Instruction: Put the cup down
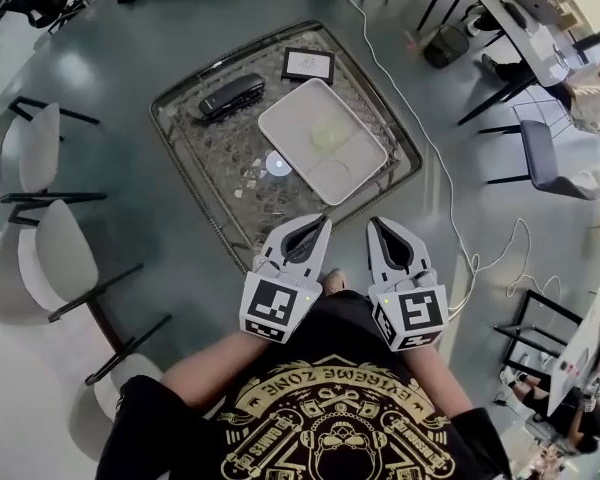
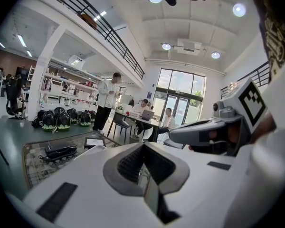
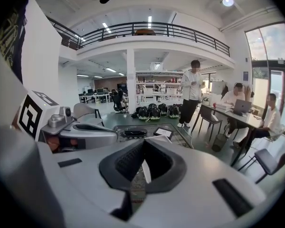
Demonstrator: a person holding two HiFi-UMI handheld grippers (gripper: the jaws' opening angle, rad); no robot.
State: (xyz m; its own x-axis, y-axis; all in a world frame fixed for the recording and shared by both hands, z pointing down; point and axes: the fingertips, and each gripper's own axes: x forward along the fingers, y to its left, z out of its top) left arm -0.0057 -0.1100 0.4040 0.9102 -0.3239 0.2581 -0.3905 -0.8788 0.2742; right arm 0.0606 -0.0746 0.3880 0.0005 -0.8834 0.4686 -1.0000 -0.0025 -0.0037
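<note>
In the head view a small clear cup (image 1: pixel 278 164) stands on the glass table (image 1: pixel 176 118), touching the near left edge of a white divided tray (image 1: pixel 310 118). Both grippers hang side by side over the floor just short of the table's near corner, close to my chest. My left gripper (image 1: pixel 324 221) is shut with nothing in it. My right gripper (image 1: pixel 374 225) is shut too and holds nothing. In the left gripper view the jaws (image 2: pixel 143 147) meet over the table; the right gripper view shows the same (image 3: pixel 143 145). The cup is hidden in both gripper views.
A black case (image 1: pixel 230 95) and a framed card (image 1: pixel 308 64) lie on the table's far part. Two white chairs (image 1: pixel 35 153) (image 1: pixel 50 268) stand to the left. A white cable (image 1: pixel 435 163) runs over the floor on the right. People sit and stand at a desk (image 3: pixel 237 110) beyond.
</note>
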